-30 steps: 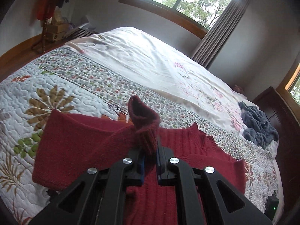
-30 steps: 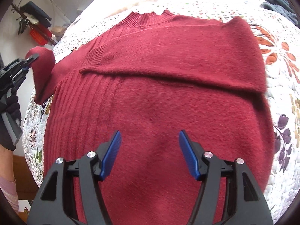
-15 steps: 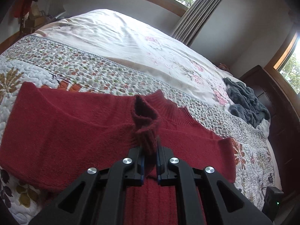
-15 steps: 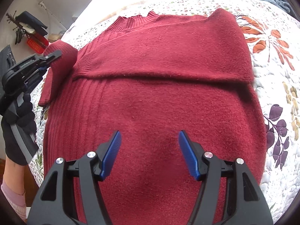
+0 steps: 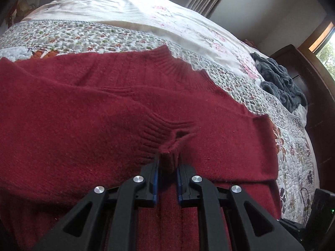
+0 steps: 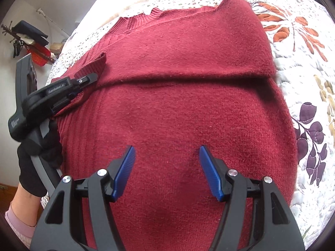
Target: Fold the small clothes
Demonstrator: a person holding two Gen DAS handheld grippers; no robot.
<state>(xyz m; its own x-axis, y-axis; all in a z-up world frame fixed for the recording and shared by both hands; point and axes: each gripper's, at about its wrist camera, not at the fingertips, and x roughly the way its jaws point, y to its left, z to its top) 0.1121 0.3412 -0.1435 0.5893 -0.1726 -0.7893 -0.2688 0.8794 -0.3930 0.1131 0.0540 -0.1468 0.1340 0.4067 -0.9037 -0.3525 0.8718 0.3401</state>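
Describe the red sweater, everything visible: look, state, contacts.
The red sweater is a dark red fuzzy knit with a ribbed collar and ribbed cuffs. It lies flat on the floral quilt, collar towards the far side. One sleeve is already folded across the chest. The left gripper is shut on the other sleeve's cuff, bringing it over the body. The right gripper hangs open above the lower body; contact there is unclear.
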